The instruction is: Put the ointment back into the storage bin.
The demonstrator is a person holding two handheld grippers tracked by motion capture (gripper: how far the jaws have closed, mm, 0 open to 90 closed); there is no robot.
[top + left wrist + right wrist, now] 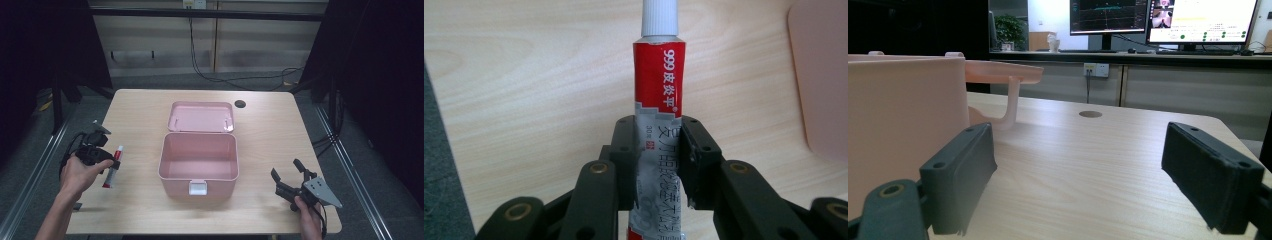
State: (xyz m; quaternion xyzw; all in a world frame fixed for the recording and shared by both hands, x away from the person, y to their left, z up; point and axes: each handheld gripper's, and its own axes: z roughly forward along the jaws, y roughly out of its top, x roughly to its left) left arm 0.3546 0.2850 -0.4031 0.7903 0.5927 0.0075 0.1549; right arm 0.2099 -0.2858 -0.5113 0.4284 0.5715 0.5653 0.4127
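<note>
A red and silver ointment tube [659,100] with a white cap is clamped between the jaws of my left gripper [658,160]; in the high view the tube [114,165] hangs by the left gripper [107,162] over the table's left side, cap pointing away. An open pink box [198,162] with its lid [201,116] folded back stands at the table's middle. My right gripper [286,170] rests low at the front right, jaws wide apart with nothing between them; the right gripper view has the box wall [903,110] to the left of that gripper [1078,175].
The light wooden table [265,135] has a round cable hole [240,104] behind the box. A white latch [197,188] sits on the box front. Dark floor and metal rails flank the table. Monitors [1158,17] stand on a counter far behind.
</note>
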